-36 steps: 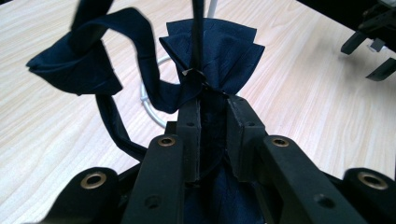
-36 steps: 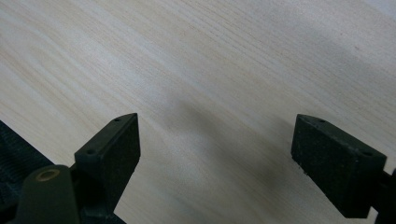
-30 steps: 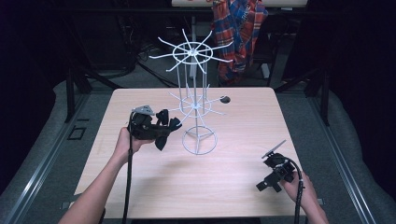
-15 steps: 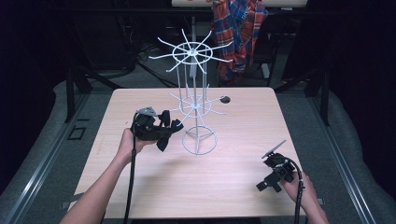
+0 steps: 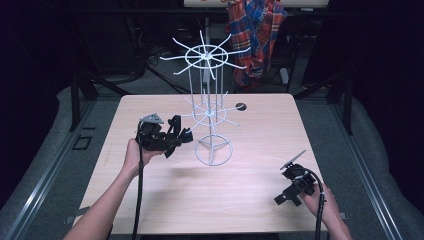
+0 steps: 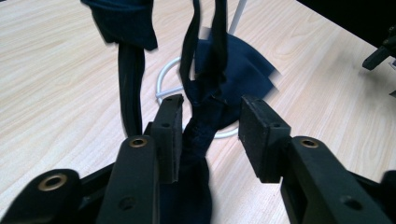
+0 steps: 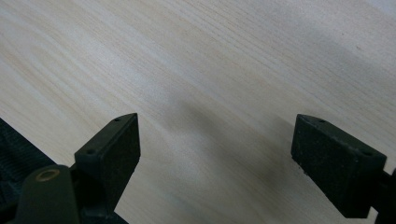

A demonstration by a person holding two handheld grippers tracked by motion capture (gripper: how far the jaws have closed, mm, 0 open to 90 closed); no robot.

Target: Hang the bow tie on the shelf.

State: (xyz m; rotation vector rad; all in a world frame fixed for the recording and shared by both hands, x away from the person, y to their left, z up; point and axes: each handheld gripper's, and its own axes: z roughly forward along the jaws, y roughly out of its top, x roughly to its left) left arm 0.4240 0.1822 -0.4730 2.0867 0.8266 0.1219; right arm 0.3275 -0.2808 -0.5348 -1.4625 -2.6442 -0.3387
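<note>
Between the just-opening left tool's (image 6: 205, 135) slack jaws, dark cloth (image 6: 198, 140), blurred, its lower end cut off.

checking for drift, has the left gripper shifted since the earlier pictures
No. The left gripper sits at the same spot beside the white wire rack; only its jaws have just been opening, with dark cloth between them.

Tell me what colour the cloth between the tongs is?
Dark navy cloth, best in the left gripper view.

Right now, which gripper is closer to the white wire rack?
Left. The left gripper sits right beside the wire rack; the right gripper is off near the table's near right corner.
</note>
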